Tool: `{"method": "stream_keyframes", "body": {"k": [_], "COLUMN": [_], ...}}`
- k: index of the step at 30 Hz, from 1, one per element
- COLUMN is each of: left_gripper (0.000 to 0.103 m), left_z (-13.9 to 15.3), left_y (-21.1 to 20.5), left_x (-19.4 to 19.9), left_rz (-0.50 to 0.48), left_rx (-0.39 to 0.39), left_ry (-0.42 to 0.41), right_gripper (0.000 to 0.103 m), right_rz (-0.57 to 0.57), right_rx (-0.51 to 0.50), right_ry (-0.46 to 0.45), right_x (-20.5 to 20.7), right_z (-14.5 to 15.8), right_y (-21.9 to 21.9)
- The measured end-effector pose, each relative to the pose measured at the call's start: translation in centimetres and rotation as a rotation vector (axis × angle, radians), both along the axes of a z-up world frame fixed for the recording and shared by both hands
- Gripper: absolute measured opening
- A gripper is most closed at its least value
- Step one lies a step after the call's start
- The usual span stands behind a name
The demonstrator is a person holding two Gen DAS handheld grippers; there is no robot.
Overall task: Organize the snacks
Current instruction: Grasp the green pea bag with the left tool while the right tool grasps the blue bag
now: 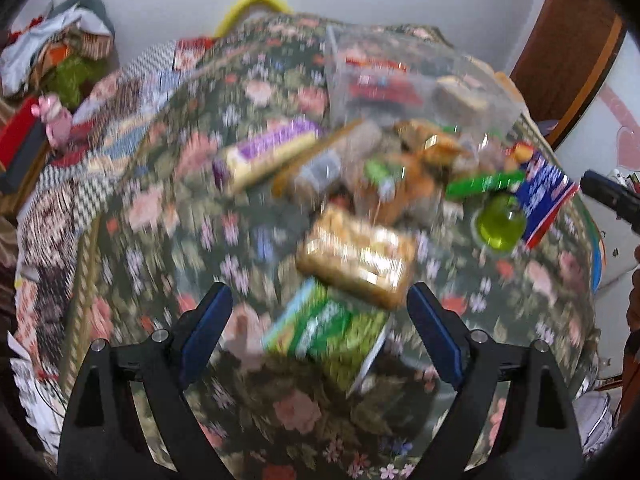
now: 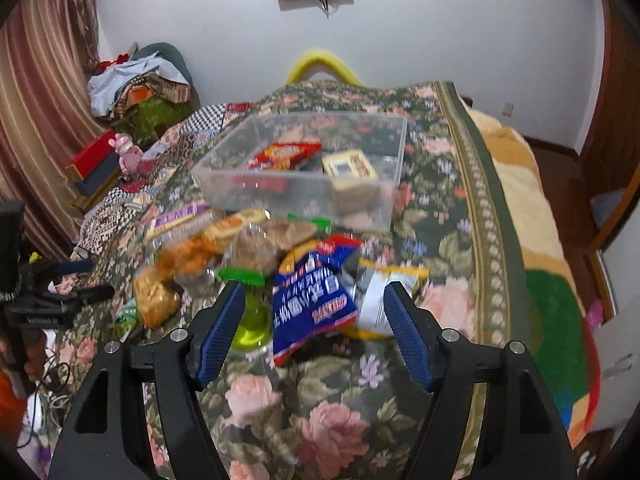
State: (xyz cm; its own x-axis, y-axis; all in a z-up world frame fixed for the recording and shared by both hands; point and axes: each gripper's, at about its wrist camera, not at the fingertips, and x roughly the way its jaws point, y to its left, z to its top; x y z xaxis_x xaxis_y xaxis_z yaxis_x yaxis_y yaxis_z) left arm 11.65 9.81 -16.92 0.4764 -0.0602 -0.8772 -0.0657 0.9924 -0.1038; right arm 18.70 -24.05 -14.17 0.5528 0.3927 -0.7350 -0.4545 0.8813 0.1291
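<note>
Left gripper [image 1: 320, 312]: jaws wide, nothing held; a green packet [image 1: 326, 334] lies between the finger lines at 6 o'clock in its view, with a golden packet [image 1: 358, 260] just above it.
Right gripper [image 2: 314, 312]: jaws wide, empty — a blue packet [image 2: 312, 300] sits between the fingers and a green bottle [image 2: 252, 322] is just beside the left finger.
Snack pile [image 2: 248, 248]: heaped on the flowered bedspread [image 2: 320, 420], near the middle of the right view.
Clear bin [image 2: 304, 196]: at 12 o'clock beyond the pile, already holding a red packet [image 2: 286, 154] and a tan box [image 2: 348, 166].
Risk: the left view is badly smeared, so aim there is uncertain — shutting now might pinch two overlapping packets or crush crisp contents. The round bottle could roll if a finger nudges it.
View difference: only the right view shows the bin's contents sharply and a yellow-white packet [image 2: 384, 284] at 3 o'clock of the blue one; only the left view shows the green packet clearly.
</note>
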Motion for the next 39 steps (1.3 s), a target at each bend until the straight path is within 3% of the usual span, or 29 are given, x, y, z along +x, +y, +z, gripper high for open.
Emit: {"method": "stream_keyframes", "body": {"k": [7,16,20,27,39], "left_gripper": [0.090,0.089,0.082,0.069,0.039], "left_z": [-3.2,-5.5,-5.4,-5.2,-3.6], "left_y": [-0.1,0.9,1.1,1.7,1.7], "left_x": [-1.3,-1.5,-1.5,-1.6,-1.6], "left_rz": [0.014,0.062,0.069,0.073,0.067], "left_rx": [-0.076,-0.139,-0.110,-0.082,-0.036], "left_ry": [0.060,0.060,0.024,-0.017,-0.082], "right_gripper": [0.069,0.069,0.069,0.068,0.035], "right_rz": [-0.005,0.005,0.011,0.024,0.027], "right_rx": [-0.024,-0.027,-0.011,-0.040,0.060], "right_ry": [0.023,0.078,0.114,0.086,0.117], "right_x": [0.1,1.7,2.6,2.9,3.3], "right_z": [-1.2,-3.2,-4.1,-4.3,-4.0], "right_y": [0.3,1.4,2.1,3.1,1.9]}}
